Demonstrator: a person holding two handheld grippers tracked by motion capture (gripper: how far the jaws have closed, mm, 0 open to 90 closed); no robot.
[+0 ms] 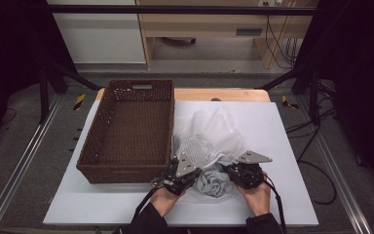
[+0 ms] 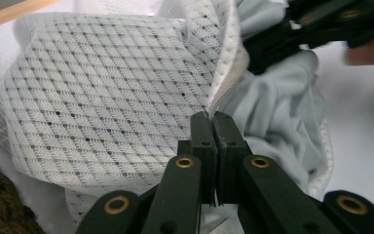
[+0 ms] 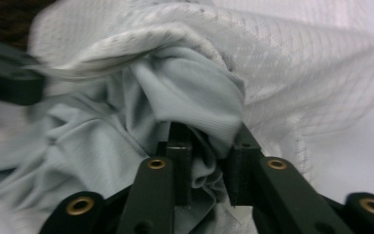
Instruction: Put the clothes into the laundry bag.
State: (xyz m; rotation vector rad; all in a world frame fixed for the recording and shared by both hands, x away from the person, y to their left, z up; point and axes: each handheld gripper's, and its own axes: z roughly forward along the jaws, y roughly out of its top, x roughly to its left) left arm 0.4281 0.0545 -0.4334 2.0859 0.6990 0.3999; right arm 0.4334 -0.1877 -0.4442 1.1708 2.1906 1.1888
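Observation:
A white mesh bag [image 1: 199, 146] lies on the white board, with a pale grey garment [image 1: 214, 181] bunched at its near opening. My left gripper [image 1: 193, 169] is at the bag's left side, and in the left gripper view [image 2: 214, 117] it is shut on the bag's zipper edge [image 2: 224, 83]. My right gripper [image 1: 230, 171] is just right of the garment. In the right gripper view [image 3: 207, 141] its jaws pinch a fold of the grey garment [image 3: 185, 92], with the mesh [image 3: 297, 63] draped behind. The garment [image 2: 272, 112] partly sits under the mesh [image 2: 102, 87].
A brown wicker basket [image 1: 126, 168] stands to the left of the bag, close to my left gripper. The white board [image 1: 282, 146] has free room to the right and in front. Its near edge is by the person's wrists.

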